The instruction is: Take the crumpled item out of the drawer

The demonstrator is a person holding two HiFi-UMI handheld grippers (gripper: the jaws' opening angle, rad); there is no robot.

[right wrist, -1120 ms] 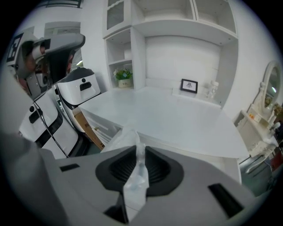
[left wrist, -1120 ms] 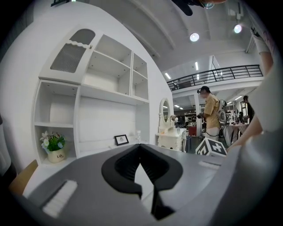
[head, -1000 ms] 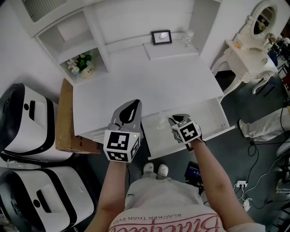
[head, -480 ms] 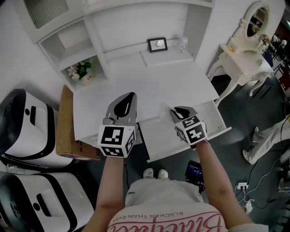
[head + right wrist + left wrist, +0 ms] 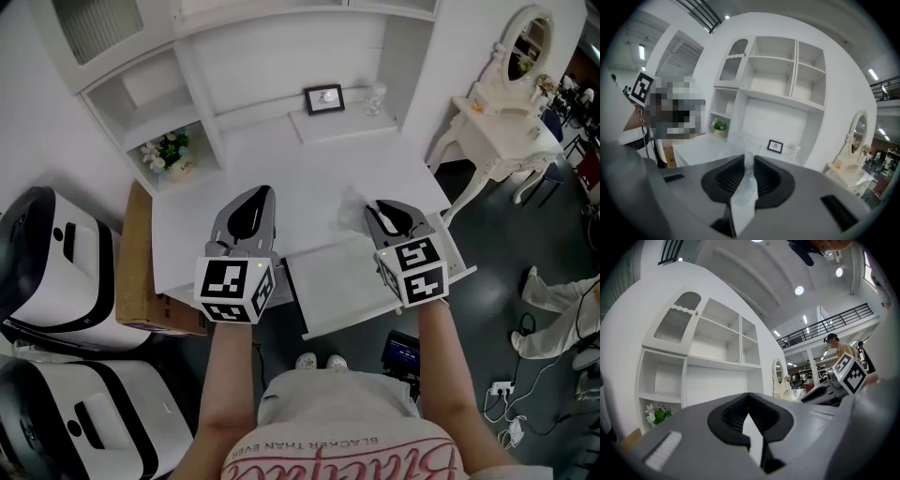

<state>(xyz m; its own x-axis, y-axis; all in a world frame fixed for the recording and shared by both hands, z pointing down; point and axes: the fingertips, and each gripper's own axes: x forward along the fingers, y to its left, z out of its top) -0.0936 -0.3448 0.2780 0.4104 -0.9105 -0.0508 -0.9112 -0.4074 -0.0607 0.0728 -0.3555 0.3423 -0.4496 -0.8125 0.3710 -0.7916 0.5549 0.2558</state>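
The crumpled item (image 5: 352,207) is a wad of clear plastic film. My right gripper (image 5: 373,207) is shut on it and holds it in the air over the back edge of the open white drawer (image 5: 337,281). In the right gripper view the film (image 5: 745,192) runs up between the two dark pads and pokes out past the right gripper's (image 5: 748,158) tips. My left gripper (image 5: 261,191) hovers over the white desk top (image 5: 281,159) to the left of the drawer. The left gripper's (image 5: 749,397) tips meet with nothing between them.
A small picture frame (image 5: 323,98) and a glass ornament (image 5: 375,94) stand at the desk's back. Flowers (image 5: 169,150) sit in a left cubby. A cardboard box (image 5: 136,253) and white machines (image 5: 47,253) are on the left, a dressing table (image 5: 497,112) on the right.
Both grippers have risen. The right one came up out of the drawer with the plastic film and now holds it above the desk's edge.
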